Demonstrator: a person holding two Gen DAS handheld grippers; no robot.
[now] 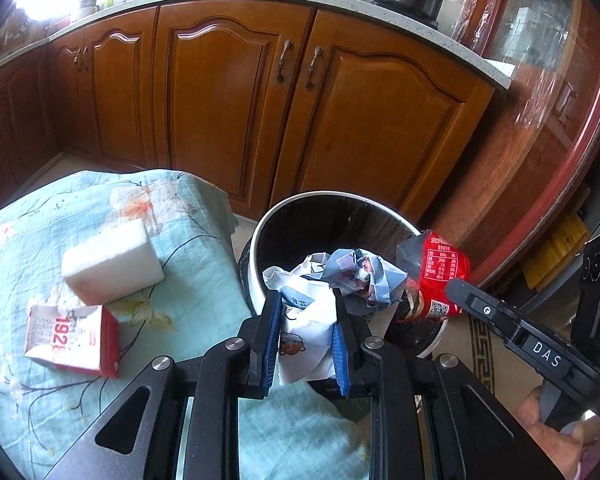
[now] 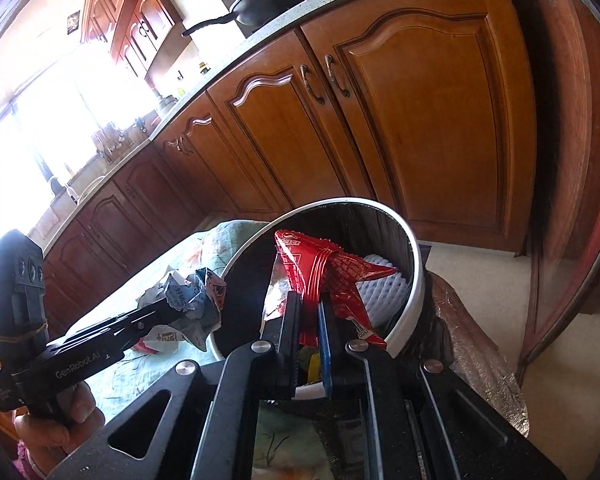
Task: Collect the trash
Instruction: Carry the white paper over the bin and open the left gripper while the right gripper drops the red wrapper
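Crumpled white and grey-blue paper wrapper (image 1: 340, 280) fills the lower middle of the left wrist view, its long axis running from the bottom centre up toward the upper right, its balled end over the near rim of the round white-rimmed trash bin with a dark inside (image 1: 256, 240). The left gripper (image 1: 306, 312) has its blue-padded fingers (image 1: 271, 320) set narrow, pressing on the wrapper's white lower part from both sides. At right, the red plastic snack packet (image 1: 436, 276) hangs over the bin's right rim, held at the tip of the right gripper (image 1: 454, 286), which enters from the lower right; its jaws look closed. At left, on the pale green floral cloth (image 1: 188, 272), lie a white rectangular foam block (image 1: 112, 264) and, below it, a red and white carton (image 1: 72, 332), both well apart from the bin. Brown wooden cabinet doors (image 1: 236, 100) fill the upper frame.

From the right wrist view, the red packet (image 2: 324, 276) stands up from the frame's centre, long axis roughly upright, its wide top fanning left and right above the bin's opening (image 2: 416, 276). The right gripper (image 2: 310, 312) is shut tight on the packet's pinched lower part. At left, the left gripper (image 2: 180, 308) reaches in from the lower left, carrying the crumpled wrapper (image 2: 192, 296) just beside the bin's left rim, above the cloth (image 2: 140, 372). A hand (image 2: 56, 428) grips its handle in the lower left corner.
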